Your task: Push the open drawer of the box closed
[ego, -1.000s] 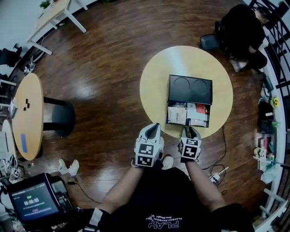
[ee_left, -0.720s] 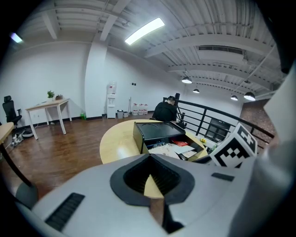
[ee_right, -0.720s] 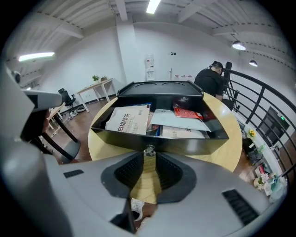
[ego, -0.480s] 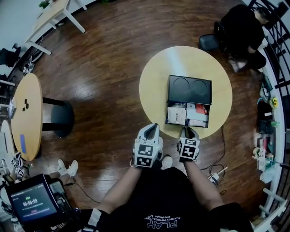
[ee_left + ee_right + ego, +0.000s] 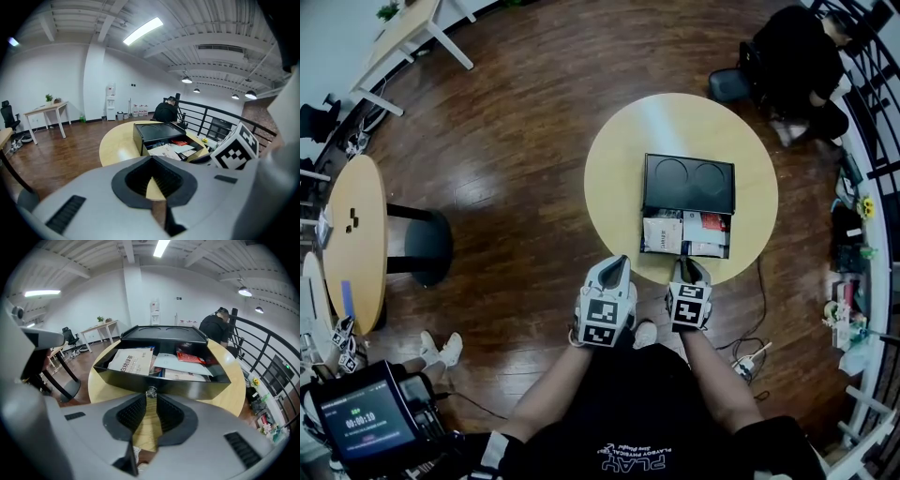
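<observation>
- The black box [image 5: 688, 182] sits on the round table [image 5: 619, 178], with its drawer [image 5: 687, 234] pulled out towards me and open.
- I note papers [image 5: 132, 361] and a red item [image 5: 190, 357] lying in the drawer. Print on them is too small for me to read.
- Right gripper [image 5: 686, 262]: it is at the drawer front. In its own view the jaws are drawn in to a narrow gap, and the small metal knob [image 5: 151, 392] sits between their tips, pinched there as far as I can judge.
- Left gripper [image 5: 620, 262]: it is beside the right one, off the table edge and clear of the box. Its own view shows the jaws clenched (tips meeting) with nothing between them.
- From the head view the knob is hidden under the right gripper.
- The drawer's left side is cut off from the left gripper view by the gripper body.
- A person [image 5: 797, 56] in dark clothing sits beyond the table, partly out of frame.
</observation>
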{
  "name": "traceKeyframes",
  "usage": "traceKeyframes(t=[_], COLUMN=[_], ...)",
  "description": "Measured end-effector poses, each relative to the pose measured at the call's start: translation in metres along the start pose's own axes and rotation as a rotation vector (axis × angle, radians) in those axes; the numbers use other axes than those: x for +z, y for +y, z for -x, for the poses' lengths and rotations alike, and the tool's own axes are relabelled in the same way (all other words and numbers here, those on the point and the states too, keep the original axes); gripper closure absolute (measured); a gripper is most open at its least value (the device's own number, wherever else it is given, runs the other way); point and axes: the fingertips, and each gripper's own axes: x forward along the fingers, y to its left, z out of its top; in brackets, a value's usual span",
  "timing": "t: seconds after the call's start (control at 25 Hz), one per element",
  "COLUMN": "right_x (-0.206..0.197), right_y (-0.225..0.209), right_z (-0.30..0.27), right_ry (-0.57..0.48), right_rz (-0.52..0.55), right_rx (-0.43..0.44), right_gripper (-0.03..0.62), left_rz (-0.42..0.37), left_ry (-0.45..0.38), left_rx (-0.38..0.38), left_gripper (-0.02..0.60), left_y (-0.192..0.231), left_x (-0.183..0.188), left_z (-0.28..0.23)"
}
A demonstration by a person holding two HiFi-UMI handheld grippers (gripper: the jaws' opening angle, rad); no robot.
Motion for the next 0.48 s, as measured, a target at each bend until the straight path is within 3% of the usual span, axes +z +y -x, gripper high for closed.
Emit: traceKeyframes(t=[0.48], right_x=[0.023], right_y=[-0.005], right_z=[-0.014], right_ry=[-0.029], right_rz=[0.028], right_rx=[-0.009], right_gripper=[0.519], left_rz=[-0.037], left_ry=[-0.005], left_rx=[0.007], left_gripper=[0.584], left_y=[-0.001], left_x=[0.006], left_z=[-0.001])
